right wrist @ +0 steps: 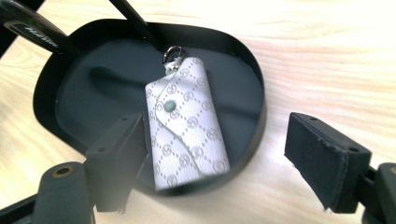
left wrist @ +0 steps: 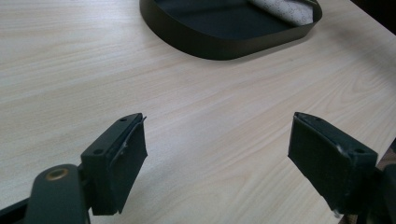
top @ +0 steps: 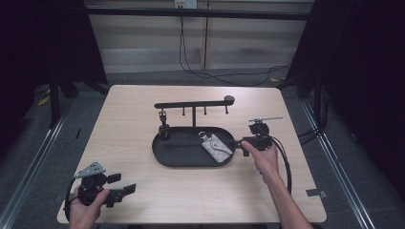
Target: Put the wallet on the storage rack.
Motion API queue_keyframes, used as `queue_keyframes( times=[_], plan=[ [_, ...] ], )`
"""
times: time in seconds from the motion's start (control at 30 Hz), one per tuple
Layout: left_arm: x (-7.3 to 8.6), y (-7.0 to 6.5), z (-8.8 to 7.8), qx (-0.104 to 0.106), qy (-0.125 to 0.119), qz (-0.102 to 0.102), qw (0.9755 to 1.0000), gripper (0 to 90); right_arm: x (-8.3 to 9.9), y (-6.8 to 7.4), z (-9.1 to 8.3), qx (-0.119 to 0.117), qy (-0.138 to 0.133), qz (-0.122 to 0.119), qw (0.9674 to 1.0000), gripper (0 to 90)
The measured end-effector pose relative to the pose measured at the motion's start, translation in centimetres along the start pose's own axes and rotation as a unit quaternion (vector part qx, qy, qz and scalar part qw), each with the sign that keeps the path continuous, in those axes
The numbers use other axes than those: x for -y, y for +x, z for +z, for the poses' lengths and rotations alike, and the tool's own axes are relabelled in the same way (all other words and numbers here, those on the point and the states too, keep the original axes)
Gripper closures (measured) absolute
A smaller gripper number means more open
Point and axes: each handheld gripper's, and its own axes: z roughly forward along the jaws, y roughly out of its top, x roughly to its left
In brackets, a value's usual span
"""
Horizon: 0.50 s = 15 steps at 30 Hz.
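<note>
Pale patterned leather marks the key pouch, which lies flat in the right end of the black oval tray, its ring pointing toward the upright of the hook rack that rises from the tray. The right hand-held gripper sits at the tray's right rim with its jaws spread and nothing between them; in the right gripper view the pouch's lower end lies just beyond the left pad, while the other pad hangs outside the rim over the table. The step in hand looks like taking hold of the pouch, probably to hang it by its ring on one of the rack's pegs. To do that well, the gripper should come in over the rim so both pads bracket the pouch across its narrow width, near the lower end and away from the snap, then close firmly before lifting; a pad caught on the tray wall would drag the whole tray. Lifting with the ring end free and hanging clear would make hooking easier. The left hand-held gripper rests near the table's front left corner, jaws wide apart and empty, well apart from the tray; it could steady the tray if it slides.
</note>
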Motion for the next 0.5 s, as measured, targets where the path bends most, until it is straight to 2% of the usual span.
queue_keyframes(
  times=[0.13,0.23,0.33,0.4,0.5],
  plan=[
    [0.0,-0.1,0.1,0.002,-0.001,0.001,1.0000,18.9,1.0,-0.4,-1.4,0.003,-0.011,0.003,0.9999,20.5],
    [0.0,-0.2,0.0,0.015,-0.001,-0.006,0.9999,18.9,1.8,-0.7,-2.5,0.010,-0.016,-0.001,0.9998,19.3],
    [0.0,-0.4,0.1,0.017,0.003,0.002,0.9999,18.9,2.8,-1.0,-3.5,0.017,-0.028,-0.002,0.9995,19.0],
    [0.0,-0.5,0.1,0.009,0.005,0.007,0.9999,19.0,3.3,-1.1,-3.9,0.019,-0.026,-0.004,0.9995,18.6],
    [0.0,-0.5,0.2,0.010,0.007,0.010,0.9999,19.5,4.3,-1.1,-4.6,0.025,-0.024,-0.011,0.9993,18.3]
  ],
)
